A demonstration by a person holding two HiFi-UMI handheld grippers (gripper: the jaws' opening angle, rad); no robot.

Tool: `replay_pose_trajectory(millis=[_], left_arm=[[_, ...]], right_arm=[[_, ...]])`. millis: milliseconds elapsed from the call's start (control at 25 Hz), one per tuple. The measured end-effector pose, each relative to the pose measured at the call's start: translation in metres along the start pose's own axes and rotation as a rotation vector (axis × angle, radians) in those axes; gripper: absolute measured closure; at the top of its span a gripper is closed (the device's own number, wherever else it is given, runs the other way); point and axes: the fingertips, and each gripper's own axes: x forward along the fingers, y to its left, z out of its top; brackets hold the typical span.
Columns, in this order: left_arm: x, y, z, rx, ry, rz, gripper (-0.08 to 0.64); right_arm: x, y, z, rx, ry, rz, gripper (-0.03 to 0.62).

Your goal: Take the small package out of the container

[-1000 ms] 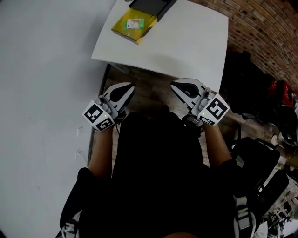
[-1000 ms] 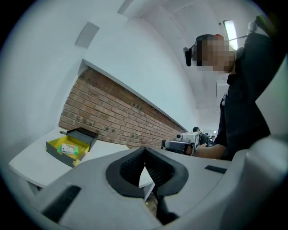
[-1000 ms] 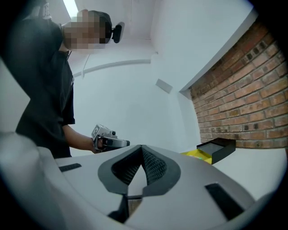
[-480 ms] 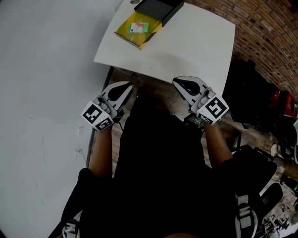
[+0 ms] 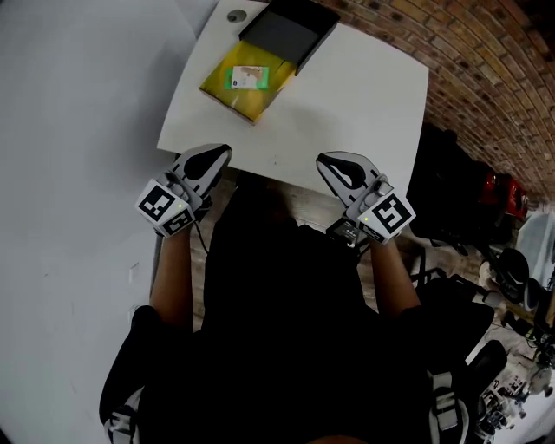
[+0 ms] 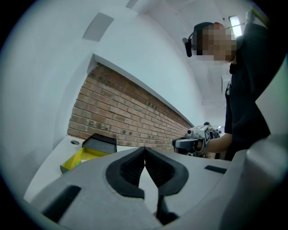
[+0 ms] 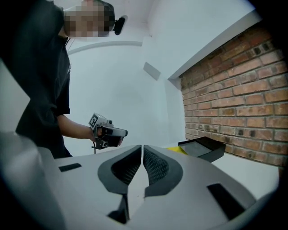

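A yellow container point(image 5: 241, 82) lies at the far left of the white table point(image 5: 364, 95), with a small green-and-white package point(image 5: 249, 77) in it. A black tray point(image 5: 286, 33) touches its far end. My left gripper point(image 5: 220, 151) hovers shut at the table's near edge, empty, well short of the container. My right gripper point(image 5: 324, 160) is shut and empty at the same edge, further right. The left gripper view shows shut jaws point(image 6: 145, 148), the yellow container point(image 6: 77, 158) and the black tray point(image 6: 101, 143) beyond. The right gripper view shows shut jaws point(image 7: 141, 147) and the black tray point(image 7: 203, 148).
A small round grey cap point(image 5: 236, 15) sits at the table's far left corner. A brick wall point(image 5: 486, 78) runs behind and to the right. Dark bags and gear point(image 5: 473, 199) crowd the floor at right. A white wall point(image 5: 69, 173) stands at left.
Both grippers have come forward from over the floor to the table's near edge, still shut. The table and container now sit lower and closer in the head view.
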Motion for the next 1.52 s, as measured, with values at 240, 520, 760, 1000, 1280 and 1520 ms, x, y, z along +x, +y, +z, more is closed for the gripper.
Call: replay_pose_trajectory(millis=[240,520,760,1000,1280,1520], left_arm=[[0.018,0.063,-0.004,-0.067,-0.03,-0.081,0.545],[0.028,0.12,-0.025,-0.096,0.002,-0.149,0.545],[0.035,0.138,-0.037,-0.131,0.022,-0.208,0.545],[0.03,0.162,-0.053,-0.183,0.033,-0.218,0.545],[0.031,0.183,-0.061,-0.217,0.045,-0.229,0.545],[0.035,0.197,-0.067,-0.227,0.037,-0.237,0.545]], right_arm=[[0.077,-0.032,0.026,-0.092,0.099,-0.027,0.584],[0.162,-0.058,0.029,-0.218,0.289,0.038,0.51],[0.234,-0.084,0.019,-0.198,0.401,0.145,0.431],[0.285,-0.113,-0.011,-0.177,0.456,0.222,0.377],[0.309,-0.133,-0.071,-0.21,0.636,0.3,0.336],[0.32,-0.148,-0.114,-0.213,0.738,0.299,0.309]])
